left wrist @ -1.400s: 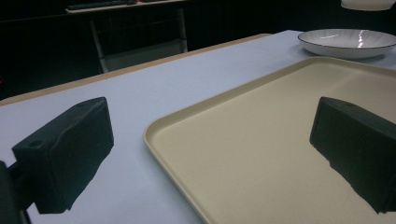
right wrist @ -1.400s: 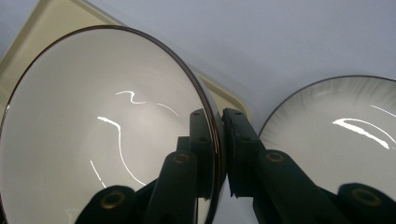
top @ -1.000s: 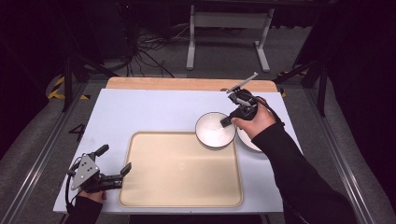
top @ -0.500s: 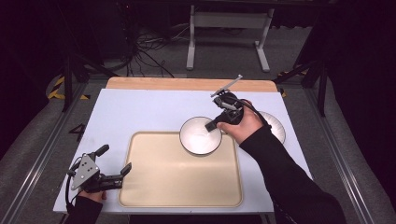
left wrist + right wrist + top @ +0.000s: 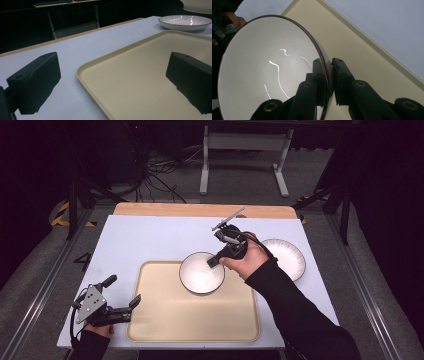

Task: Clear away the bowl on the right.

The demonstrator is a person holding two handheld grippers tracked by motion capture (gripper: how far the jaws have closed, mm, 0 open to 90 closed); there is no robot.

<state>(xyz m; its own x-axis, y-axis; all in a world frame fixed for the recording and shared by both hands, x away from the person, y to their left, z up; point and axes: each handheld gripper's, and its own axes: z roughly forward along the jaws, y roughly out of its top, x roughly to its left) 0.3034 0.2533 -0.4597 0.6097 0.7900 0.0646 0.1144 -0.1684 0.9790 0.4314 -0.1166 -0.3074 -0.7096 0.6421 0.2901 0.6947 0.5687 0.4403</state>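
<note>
- Beige tray (image 5: 190, 320) at lower centre of the high view.
- White bowl (image 5: 201, 273) with a dark rim, mid-frame.
- White plate (image 5: 287, 257) at right, faint ribbed lines and a dark rim.
- Pale blue-white table (image 5: 150, 237) with a tan wooden far edge.
- Black jaws on both grippers; grey plate atop the left gripper (image 5: 120, 310).
- Black sleeve (image 5: 300, 315) at lower right.

Bowl (image 5: 201, 273) over the tray's (image 5: 192, 320) far edge — perhaps not touching it; plate (image 5: 289, 258) right, on the table (image 5: 150, 240).
</note>
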